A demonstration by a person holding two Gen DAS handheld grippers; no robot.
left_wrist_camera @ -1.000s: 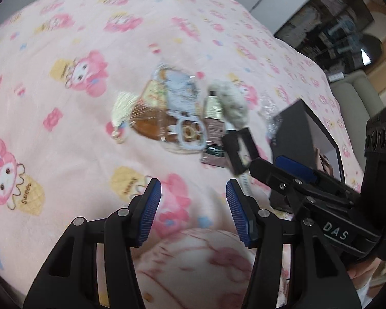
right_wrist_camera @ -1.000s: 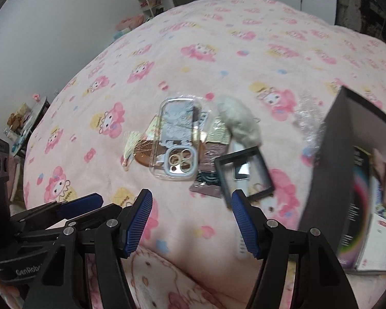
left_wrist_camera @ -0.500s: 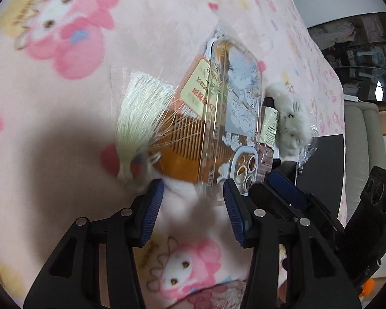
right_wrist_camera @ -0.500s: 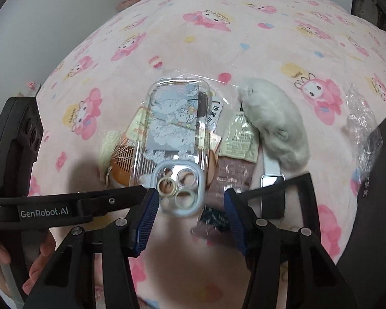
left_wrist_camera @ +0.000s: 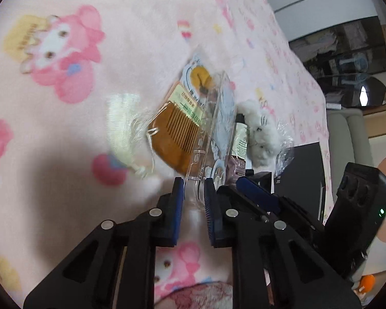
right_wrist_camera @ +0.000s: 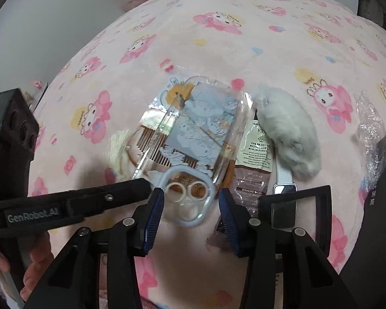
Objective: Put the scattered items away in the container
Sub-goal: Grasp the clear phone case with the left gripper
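A clear phone case [right_wrist_camera: 193, 139] with a blue cartoon print lies tilted on a pile on the pink blanket. My left gripper [left_wrist_camera: 194, 195] is shut on its left edge [left_wrist_camera: 195, 177] and lifts that side. My right gripper [right_wrist_camera: 190, 203] is open, its fingers either side of the case's camera end. Under the case lies a wooden comb [left_wrist_camera: 176, 139] in clear wrap with a cream tassel [left_wrist_camera: 122, 123]. Beside it lie sachets [right_wrist_camera: 254, 159], a grey plush toy [right_wrist_camera: 288, 131] and a white watch [right_wrist_camera: 284, 182]. The black container [left_wrist_camera: 299, 177] stands at the right.
A small black frame [right_wrist_camera: 296, 206] lies by the right finger. Crumpled clear plastic [right_wrist_camera: 373, 134] sits against the black container [right_wrist_camera: 380, 206]. The pink cartoon blanket [right_wrist_camera: 218, 38] stretches beyond the pile. A sofa and shelves lie off the bed's right side in the left wrist view.
My left gripper has closed on the phone case's edge and tipped it up. My right gripper has moved in closer around the camera end.
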